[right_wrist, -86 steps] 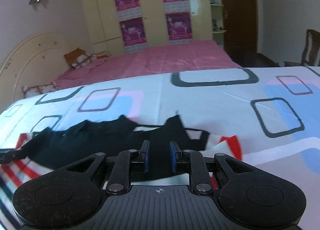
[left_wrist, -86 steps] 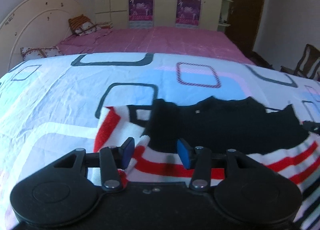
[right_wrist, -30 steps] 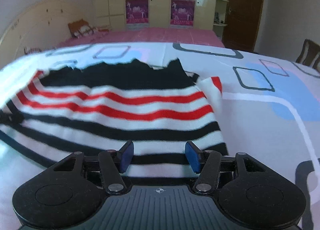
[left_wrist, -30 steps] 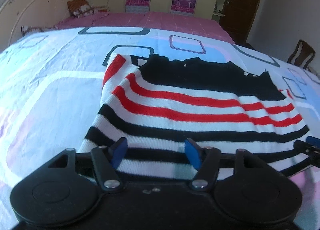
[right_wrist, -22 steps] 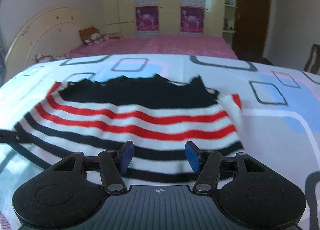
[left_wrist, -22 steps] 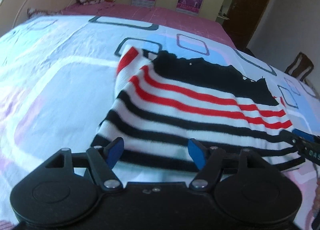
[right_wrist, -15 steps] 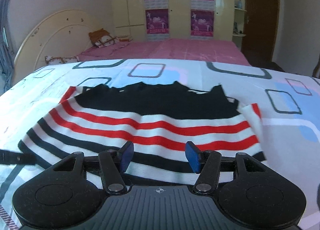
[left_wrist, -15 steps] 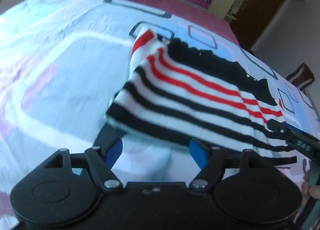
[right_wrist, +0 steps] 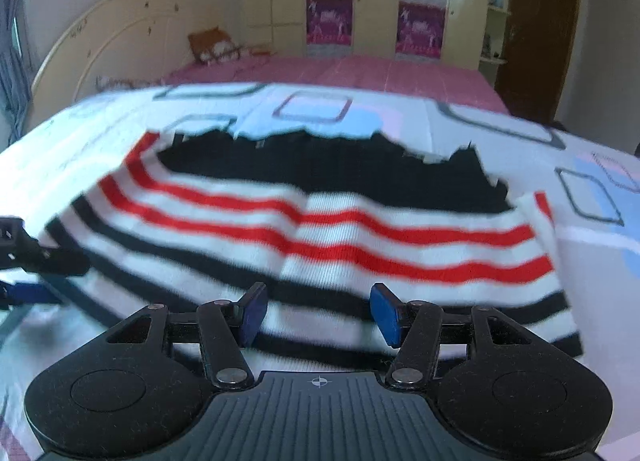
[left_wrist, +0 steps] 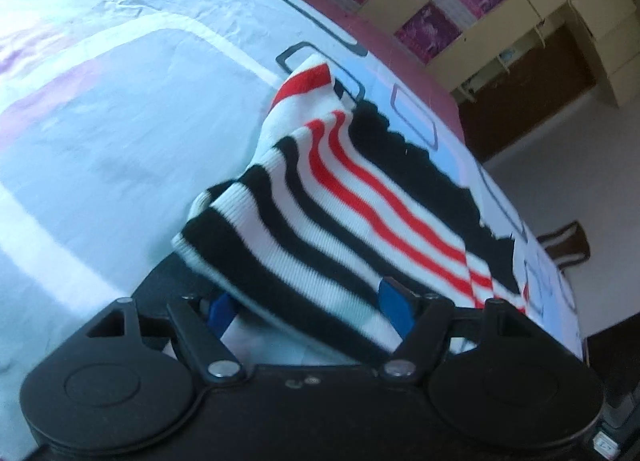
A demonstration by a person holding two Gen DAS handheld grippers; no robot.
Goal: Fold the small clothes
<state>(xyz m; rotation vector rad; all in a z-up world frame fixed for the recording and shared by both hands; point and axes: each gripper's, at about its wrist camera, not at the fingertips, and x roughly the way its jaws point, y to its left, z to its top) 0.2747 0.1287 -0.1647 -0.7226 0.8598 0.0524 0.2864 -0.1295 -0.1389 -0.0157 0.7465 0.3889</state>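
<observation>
A small knitted sweater (right_wrist: 320, 229) with a black top and red, black and white stripes lies spread on the patterned bedsheet (right_wrist: 460, 129). In the left wrist view the sweater (left_wrist: 360, 213) has its near left hem corner raised, draped between my open left gripper (left_wrist: 308, 307) jaws; whether it touches the pads is unclear. My right gripper (right_wrist: 318, 313) is open over the sweater's lower hem, holding nothing. The left gripper's fingertips (right_wrist: 36, 257) show at the left edge of the right wrist view.
The pink bed cover (right_wrist: 340, 69) lies beyond the sheet, with pillows (right_wrist: 214, 47) by the cream headboard (right_wrist: 100, 45). Wardrobes with purple posters (right_wrist: 330, 23) line the far wall. A brown door (right_wrist: 536, 29) is at right; a chair (left_wrist: 568, 245) stands off the bed.
Both grippers moved back from the sweater's top to its lower hem; the right one opened. The left view has tilted, and the near left hem corner now stands raised between its jaws.
</observation>
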